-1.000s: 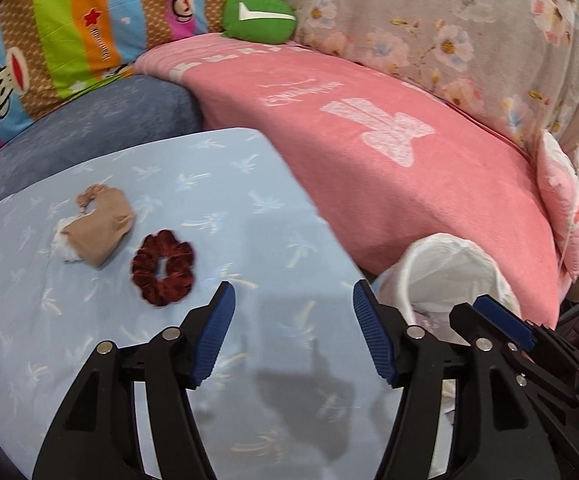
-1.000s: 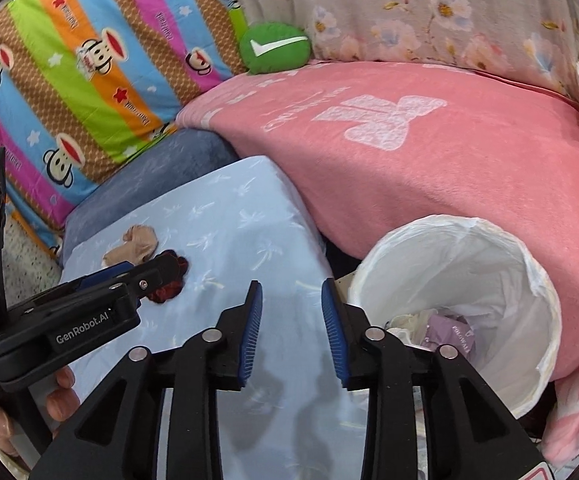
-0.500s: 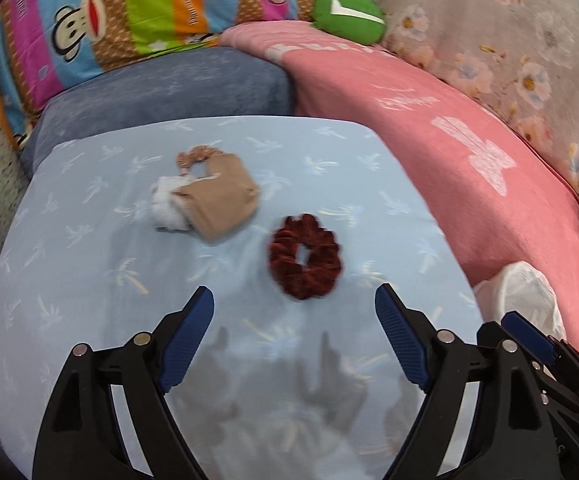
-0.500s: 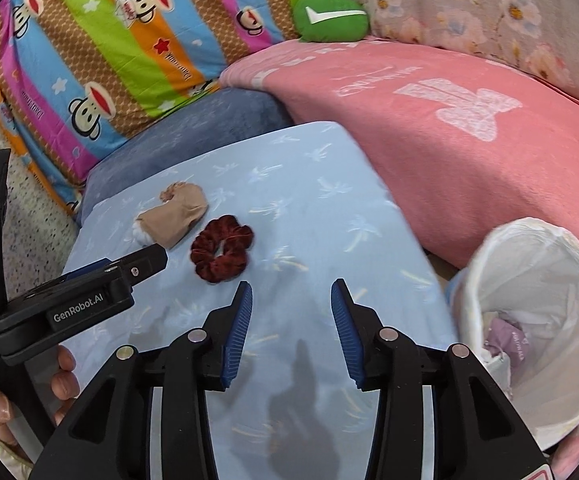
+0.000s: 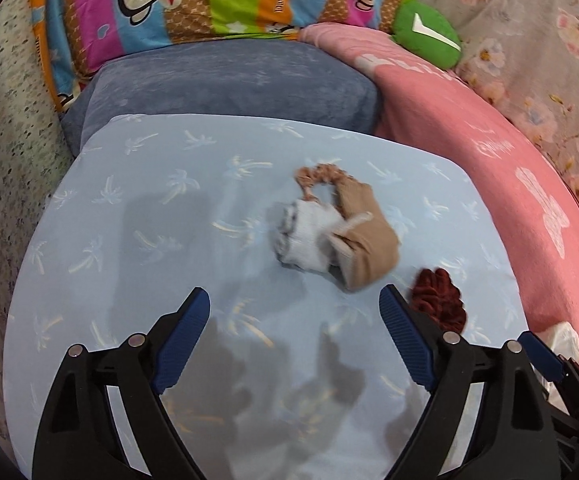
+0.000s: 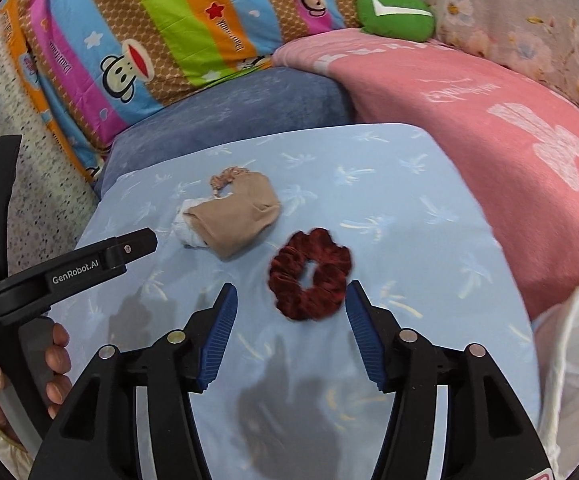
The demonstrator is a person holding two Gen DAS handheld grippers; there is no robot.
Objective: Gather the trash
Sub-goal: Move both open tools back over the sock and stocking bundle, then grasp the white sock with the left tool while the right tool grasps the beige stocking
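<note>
Maroon scrunchie (image 6: 309,274) lies mid-cushion just ahead of the right gripper (image 6: 291,320); both grippers' fingers, just widened, stand apart and empty, the left gripper (image 5: 293,322) near a tan sock bundle (image 5: 353,236).

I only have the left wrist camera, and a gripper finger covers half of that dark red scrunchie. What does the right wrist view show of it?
Observer: The dark red scrunchie is a whole ring, lying flat on the light blue cushion, apart from the tan bundle.
Operator: Is anything gripping it?
Observer: No. The right gripper has just been opening its jaws; the scrunchie shows framed between its fingertips, neither pad pressing it.
Operator: And at my far right?
Observer: A large white plastic bag, beside the cushion's right edge, below the pink blanket.
</note>
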